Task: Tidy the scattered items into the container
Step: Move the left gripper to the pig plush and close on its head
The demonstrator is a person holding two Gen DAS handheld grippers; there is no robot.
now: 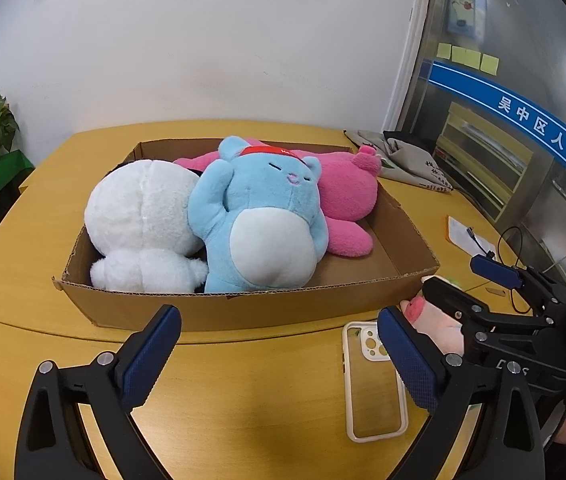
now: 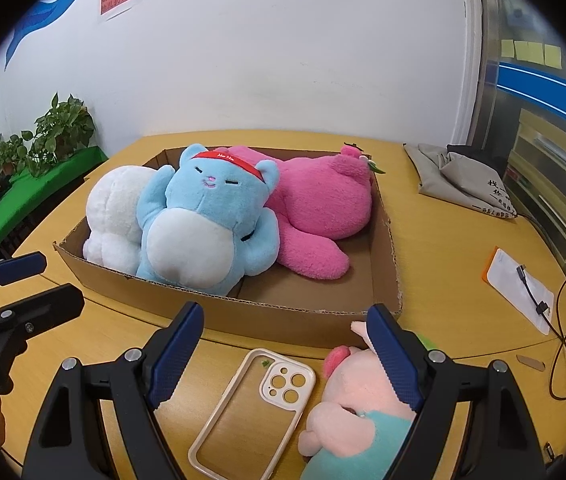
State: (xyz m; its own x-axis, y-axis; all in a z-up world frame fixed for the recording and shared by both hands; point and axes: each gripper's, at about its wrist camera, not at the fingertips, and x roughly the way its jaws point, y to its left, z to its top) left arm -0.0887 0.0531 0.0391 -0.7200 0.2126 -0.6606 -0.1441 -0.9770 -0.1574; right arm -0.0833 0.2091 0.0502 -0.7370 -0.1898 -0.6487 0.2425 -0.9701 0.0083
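A shallow cardboard box holds a white plush, a blue plush with a red headband and a pink plush. In front of it lie a clear phone case and a small pale-pink pig plush in teal clothes. My left gripper is open and empty in front of the box. My right gripper is open above the case, its right finger against the pig.
The yellow wooden table also carries a grey cloth bag at the back right, a paper card with a cable and tangled cords at the right edge. Potted plants stand on a green shelf at the left.
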